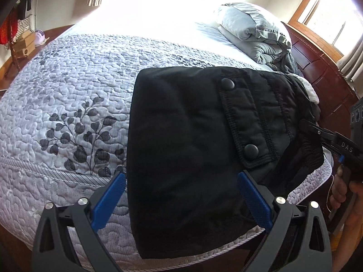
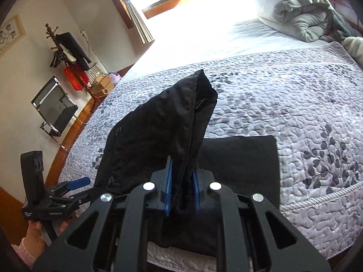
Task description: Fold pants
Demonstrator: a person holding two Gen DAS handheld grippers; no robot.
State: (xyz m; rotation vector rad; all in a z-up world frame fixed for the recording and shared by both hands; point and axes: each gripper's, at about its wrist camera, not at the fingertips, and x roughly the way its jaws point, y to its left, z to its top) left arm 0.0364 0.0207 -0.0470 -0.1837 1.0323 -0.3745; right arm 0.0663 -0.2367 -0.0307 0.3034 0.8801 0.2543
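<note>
Black pants (image 1: 192, 147) lie folded on the quilted bedspread (image 1: 68, 113) near the bed's front edge, a buttoned flap on top. My left gripper (image 1: 181, 195) is open, its blue pads (image 1: 109, 199) on either side of the folded bundle's near end. My right gripper (image 2: 181, 188) is shut on the waistband edge of the pants (image 2: 181, 117) and lifts it into a peak. The right gripper also shows in the left wrist view (image 1: 317, 133), at the pants' right edge. The left gripper shows at the left of the right wrist view (image 2: 77, 188).
A grey rolled duvet (image 1: 254, 29) lies at the head of the bed by a wooden headboard (image 1: 322, 72). A coat rack (image 2: 68, 56), a folding chair (image 2: 54, 106) and boxes stand by the wall beside the bed. Windows are behind.
</note>
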